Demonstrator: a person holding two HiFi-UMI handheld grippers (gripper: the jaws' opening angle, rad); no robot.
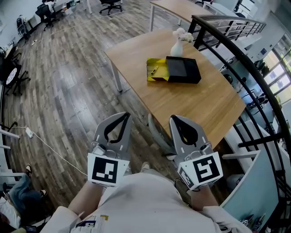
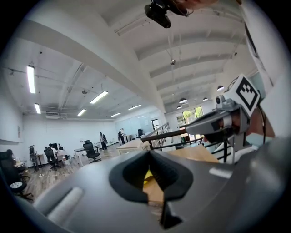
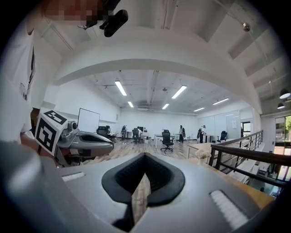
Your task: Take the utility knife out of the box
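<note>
At the far left of the head view a white cable trails over the wooden floor, with office chairs well beyond it at the top edge. Next comes the left gripper, held low in front of the person's body and pointing roughly level towards the table. Its own view shows the two jaws brought together, tips meeting, with nothing between them – only a sliver of yellow and table top shows through the opening behind the tips.

Further right, well apart from both grippers, the box lies open on the table: a yellow tray with a black part touching its right side. The utility knife is a slim thing lying inside the yellow tray, near its left half; it is too small to make out in detail. Just behind the black part stands a white vase with pale flowers.

The right gripper hangs beside the left one, near the table's close edge, also about level. Its view shows the jaws clenched, tips pressed together – nothing is gripped. Each gripper view catches the other gripper alongside.

At the far right a black railing curves past the table
</note>
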